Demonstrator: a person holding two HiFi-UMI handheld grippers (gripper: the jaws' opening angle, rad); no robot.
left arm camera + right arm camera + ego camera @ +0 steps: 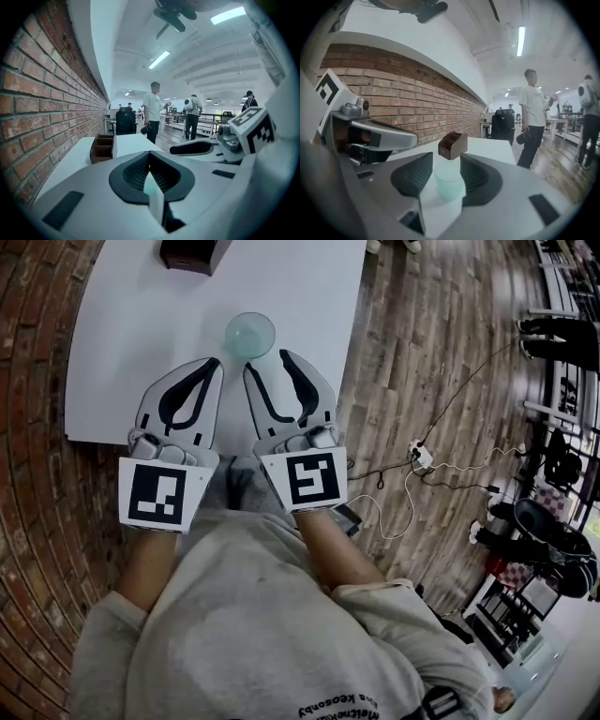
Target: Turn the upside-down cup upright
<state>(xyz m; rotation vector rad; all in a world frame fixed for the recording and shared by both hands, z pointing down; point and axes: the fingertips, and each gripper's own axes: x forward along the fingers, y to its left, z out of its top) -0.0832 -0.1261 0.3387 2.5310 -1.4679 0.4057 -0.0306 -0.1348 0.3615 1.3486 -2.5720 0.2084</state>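
A pale green translucent cup (pixel 250 334) stands on the white table (pixel 141 324); whether its rim is up or down I cannot tell. In the right gripper view the cup (pixel 449 183) shows through the gap between the jaws. My right gripper (pixel 270 363) is open, its tips just short of the cup and not touching it. My left gripper (pixel 212 363) is shut and empty, beside the right one and to the cup's near left. In the left gripper view the left gripper (pixel 150 157) has its jaws together, and the right gripper's finger (pixel 194 148) lies alongside.
A brown desk organiser (pixel 194 253) sits at the table's far edge, behind the cup. A brick wall (pixel 42 103) runs along the left. Wood floor with a power strip (pixel 420 456) and cables lies to the right. People (pixel 533 117) stand far off.
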